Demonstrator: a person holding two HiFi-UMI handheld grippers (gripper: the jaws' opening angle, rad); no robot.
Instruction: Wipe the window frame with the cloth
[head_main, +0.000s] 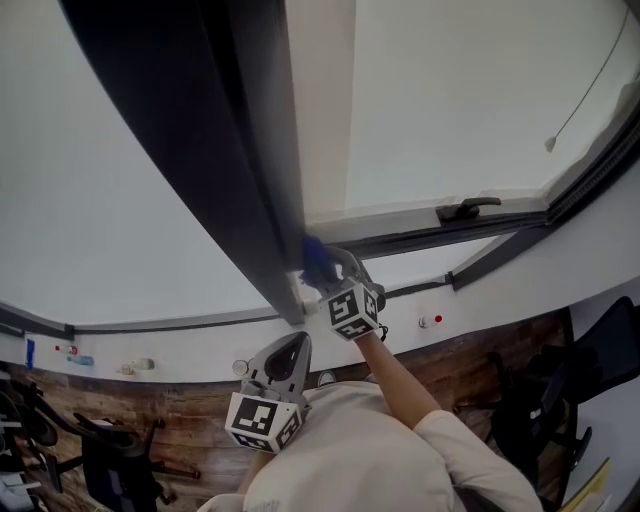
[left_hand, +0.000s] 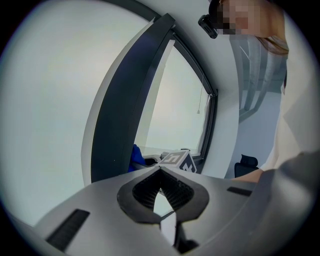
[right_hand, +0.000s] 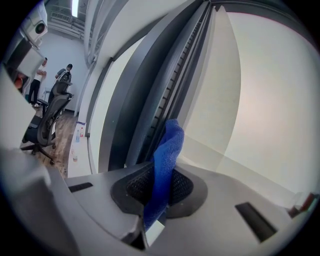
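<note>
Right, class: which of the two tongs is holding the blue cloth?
The right tongs, shut on the blue cloth at the dark window frame. The left tongs hang lower, shut with nothing between them.

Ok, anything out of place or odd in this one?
Nothing stands out. The right hand-held gripper is shut on the blue cloth, with the cloth up at the dark window frame. The left hand-held gripper is shut, empty and away from the frame.

The grey left claw and right claw carry black ribbed pads and black-and-white marker cubes; white sleeve.
</note>
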